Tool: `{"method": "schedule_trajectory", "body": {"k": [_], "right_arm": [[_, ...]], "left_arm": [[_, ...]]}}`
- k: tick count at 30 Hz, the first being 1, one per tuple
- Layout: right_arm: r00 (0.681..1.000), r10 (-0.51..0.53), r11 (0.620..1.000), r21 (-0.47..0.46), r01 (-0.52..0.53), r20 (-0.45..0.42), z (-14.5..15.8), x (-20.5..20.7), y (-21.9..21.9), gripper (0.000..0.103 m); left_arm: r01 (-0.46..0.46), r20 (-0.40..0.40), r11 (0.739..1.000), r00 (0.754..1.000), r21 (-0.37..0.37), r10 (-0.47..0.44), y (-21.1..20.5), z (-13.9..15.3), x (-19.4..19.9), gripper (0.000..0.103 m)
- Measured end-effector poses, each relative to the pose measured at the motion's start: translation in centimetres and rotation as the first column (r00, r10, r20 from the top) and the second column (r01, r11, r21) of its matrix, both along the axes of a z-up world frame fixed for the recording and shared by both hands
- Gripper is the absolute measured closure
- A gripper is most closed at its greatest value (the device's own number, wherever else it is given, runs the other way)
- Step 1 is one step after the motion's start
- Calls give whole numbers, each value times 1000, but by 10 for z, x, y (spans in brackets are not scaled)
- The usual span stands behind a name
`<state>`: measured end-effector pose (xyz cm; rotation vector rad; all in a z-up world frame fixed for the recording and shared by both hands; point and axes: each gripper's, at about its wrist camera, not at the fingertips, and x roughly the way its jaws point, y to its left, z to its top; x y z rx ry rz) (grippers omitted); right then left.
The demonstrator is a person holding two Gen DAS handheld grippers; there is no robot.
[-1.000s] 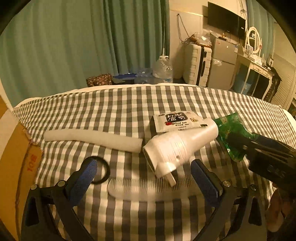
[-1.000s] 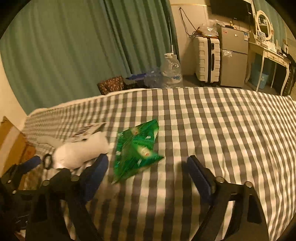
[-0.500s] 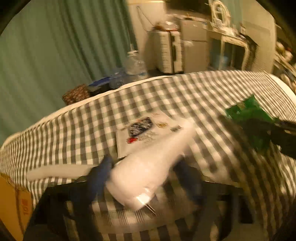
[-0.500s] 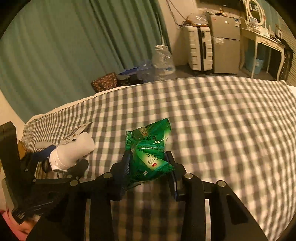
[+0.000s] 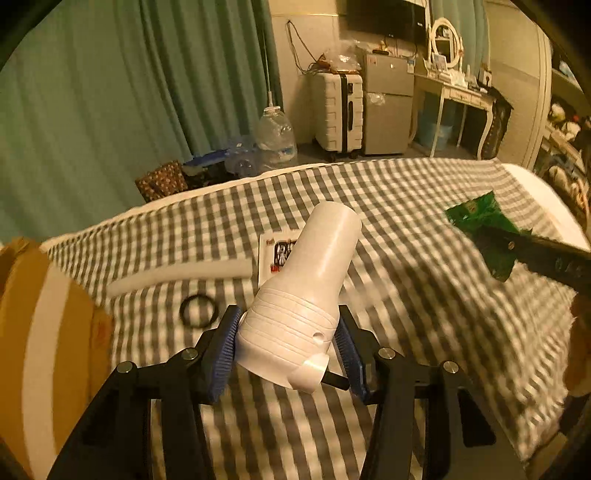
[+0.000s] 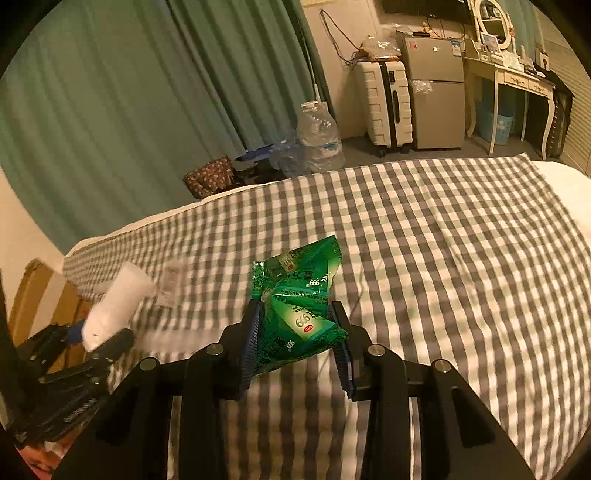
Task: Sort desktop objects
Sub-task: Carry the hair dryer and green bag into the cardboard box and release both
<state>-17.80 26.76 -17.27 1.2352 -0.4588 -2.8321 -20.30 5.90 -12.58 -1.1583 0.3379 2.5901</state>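
The room has warm, dim light. Green curtains [image 6: 155, 122] cover the far wall. Beside them stand a white suitcase [image 6: 386, 107], a small grey fridge [image 6: 436, 92] and a white dressing table [image 6: 511, 81] with an oval mirror [image 6: 493, 16].

Beyond the far edge of your checked bedspread [image 6: 461, 240]: green curtain [image 6: 129, 110], big clear water jug [image 6: 319, 134] on the floor, patterned bag [image 6: 210, 177] left of it. White suitcase [image 6: 386, 101] touching a small grey fridge [image 6: 436, 92], white dressing table [image 6: 509, 85] right of that. Cardboard box [image 5: 44, 332] off the left edge.
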Motion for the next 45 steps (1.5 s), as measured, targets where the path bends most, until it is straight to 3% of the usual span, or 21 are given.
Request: {"method": "schedule_trajectory", "body": {"k": [9,14,23,38,45], "right_arm": [[998,58,998,23,-57,-30,34,78,-36,67],[994,91,996,30,-90,-60,57,111,-61,67],[979,161,984,99,-149,-125,102,151,-113,67],[938,292,952,156,-265,-188,144,144,-202,67],[888,418,906,159,-393,-189,147,111,-275,67]], "left_arm": [[-90,24,994,996,61,89,-47,43,52,51],[-126,9,984,992,125,126,-75,69,82,51],[-129,-57,978,989,162,140,-103,107,115,51],[-237,-98,959,962,156,254,-207,133,118,51],[-313,-78,939,942,145,326,-262,123,104,51]]}}
